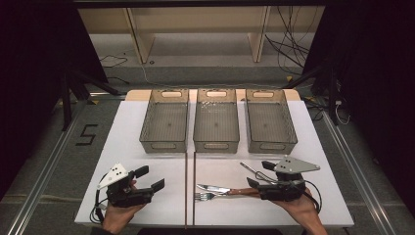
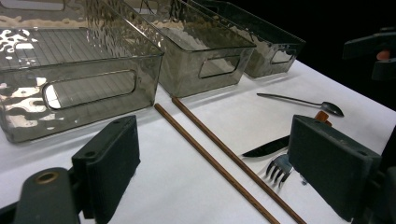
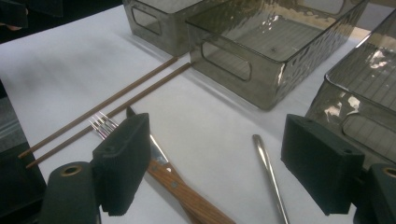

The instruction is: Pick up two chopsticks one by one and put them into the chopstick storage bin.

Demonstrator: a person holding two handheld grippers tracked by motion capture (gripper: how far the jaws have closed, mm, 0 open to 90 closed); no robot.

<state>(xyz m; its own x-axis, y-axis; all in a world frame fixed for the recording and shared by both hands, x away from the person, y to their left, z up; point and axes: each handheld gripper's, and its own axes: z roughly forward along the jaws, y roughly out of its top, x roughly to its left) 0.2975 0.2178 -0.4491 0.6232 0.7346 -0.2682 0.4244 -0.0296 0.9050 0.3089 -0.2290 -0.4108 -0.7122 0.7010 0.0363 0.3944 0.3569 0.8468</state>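
Note:
A knife (image 1: 214,188) and a fork (image 1: 208,197), both with wooden handles, lie side by side on the white table (image 1: 147,142) right of its middle seam. A spoon (image 1: 252,170) lies just beyond them. My right gripper (image 1: 261,174) is open, low over the handle ends of the cutlery; in the right gripper view its jaws (image 3: 222,161) straddle the knife handle (image 3: 187,191) and the spoon handle (image 3: 271,177), gripping neither. My left gripper (image 1: 150,177) is open and empty at the front left. The left gripper view shows the knife blade (image 2: 266,147), the fork tines (image 2: 280,168) and the spoon (image 2: 303,101).
Three see-through grey bins stand in a row at the back: left (image 1: 165,120), middle (image 1: 216,120), right (image 1: 270,120). A brown seam (image 1: 190,196) splits the tabletop. Bare white surface lies between the bins and the grippers. Cables lie on the floor beyond the table.

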